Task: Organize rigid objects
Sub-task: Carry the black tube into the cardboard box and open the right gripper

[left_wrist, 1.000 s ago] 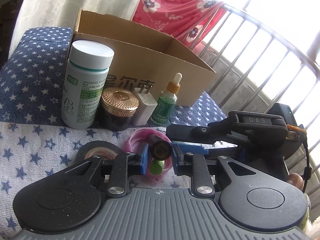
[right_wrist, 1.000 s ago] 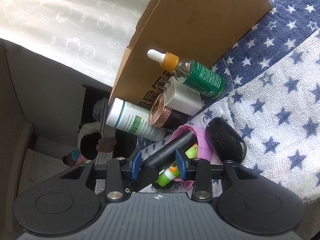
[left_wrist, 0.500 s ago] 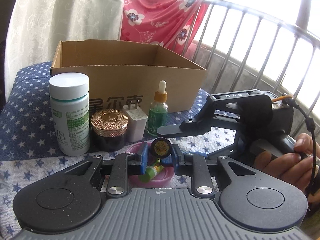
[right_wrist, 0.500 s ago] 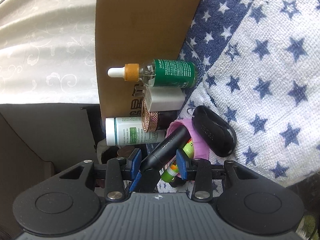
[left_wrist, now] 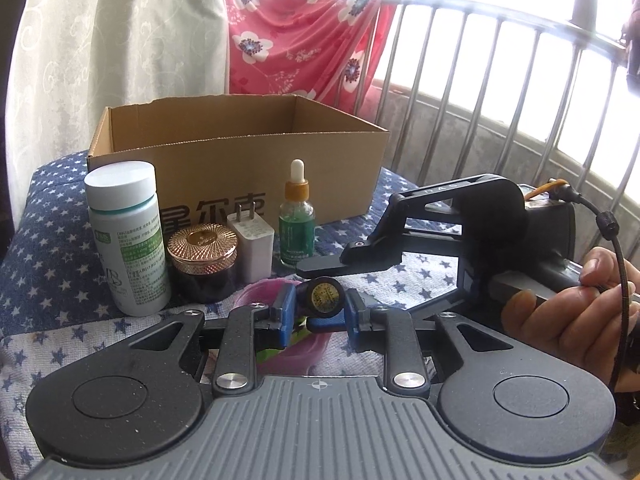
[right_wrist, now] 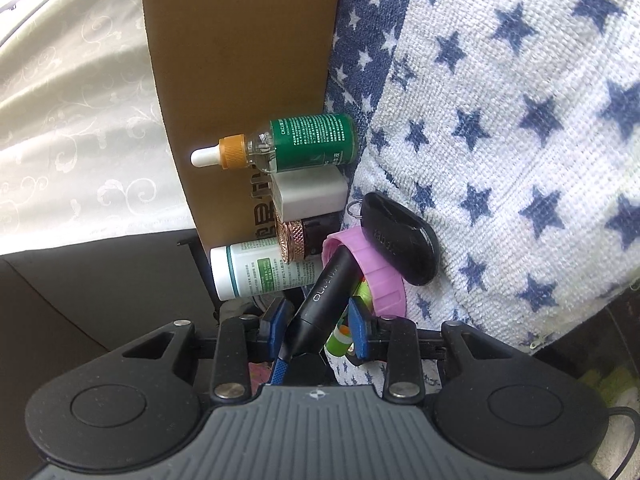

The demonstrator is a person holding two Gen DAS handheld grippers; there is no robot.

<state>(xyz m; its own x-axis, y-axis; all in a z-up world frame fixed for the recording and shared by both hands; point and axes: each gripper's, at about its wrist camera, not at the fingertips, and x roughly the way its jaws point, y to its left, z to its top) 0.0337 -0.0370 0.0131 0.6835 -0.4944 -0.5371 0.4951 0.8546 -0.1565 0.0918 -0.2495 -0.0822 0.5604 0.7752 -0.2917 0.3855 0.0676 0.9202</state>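
A black lipstick tube (left_wrist: 322,296) sits end-on between the blue pads of my left gripper (left_wrist: 317,307), which holds it above a pink lid (left_wrist: 280,332). In the right wrist view the same tube (right_wrist: 326,298) runs between the pads of my right gripper (right_wrist: 318,322); that gripper comes in from the right in the left wrist view (left_wrist: 448,232). A green lip balm (right_wrist: 346,326) lies in the pink lid (right_wrist: 376,276). Behind stand a white pill bottle (left_wrist: 126,236), a gold-lidded jar (left_wrist: 202,254), a white charger (left_wrist: 252,246) and a green dropper bottle (left_wrist: 297,220).
An open cardboard box (left_wrist: 240,152) stands behind the row of objects on the star-patterned cloth (left_wrist: 52,224). A black key fob (right_wrist: 400,236) lies beside the pink lid. A metal railing (left_wrist: 500,92) and a red flowered cloth (left_wrist: 304,40) are beyond the box.
Both grippers have risen and tilted with the tube between them; the left view has levelled toward the box. The right view has rotated. The objects on the cloth have not moved.
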